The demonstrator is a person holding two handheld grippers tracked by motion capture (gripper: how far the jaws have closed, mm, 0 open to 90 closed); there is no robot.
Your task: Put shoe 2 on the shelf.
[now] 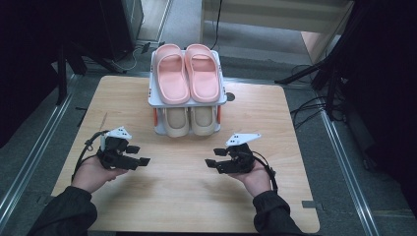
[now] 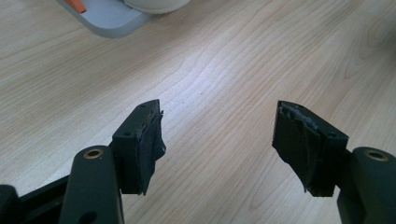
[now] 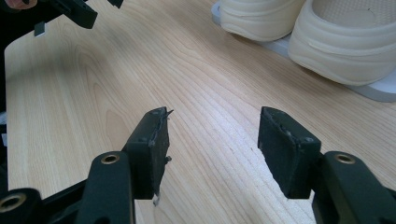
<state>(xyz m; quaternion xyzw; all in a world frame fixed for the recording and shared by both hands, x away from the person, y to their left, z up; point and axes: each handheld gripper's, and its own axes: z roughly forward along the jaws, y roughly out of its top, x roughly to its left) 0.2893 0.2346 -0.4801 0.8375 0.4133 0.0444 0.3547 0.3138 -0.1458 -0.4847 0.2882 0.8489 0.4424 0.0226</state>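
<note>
A small two-tier grey shoe rack (image 1: 153, 101) stands at the far middle of the wooden table (image 1: 187, 196). A pair of pink slippers (image 1: 187, 73) lies on its top shelf and a pair of cream slippers (image 1: 189, 122) on the lower one. The cream slippers (image 3: 303, 28) also show close up in the right gripper view. My left gripper (image 1: 140, 155) hovers low at the near left, open and empty, its jaws (image 2: 219, 144) wide apart over bare wood. My right gripper (image 1: 212, 158) sits at the near right, open and empty (image 3: 212, 149), pointing toward the left one.
The rack's grey base corner (image 2: 109, 21) shows at the top of the left gripper view. The left gripper's jaw tips (image 3: 77, 11) appear far off in the right gripper view. Dark stands and cables crowd the floor around the table. A round hole (image 1: 229, 96) marks the tabletop beside the rack.
</note>
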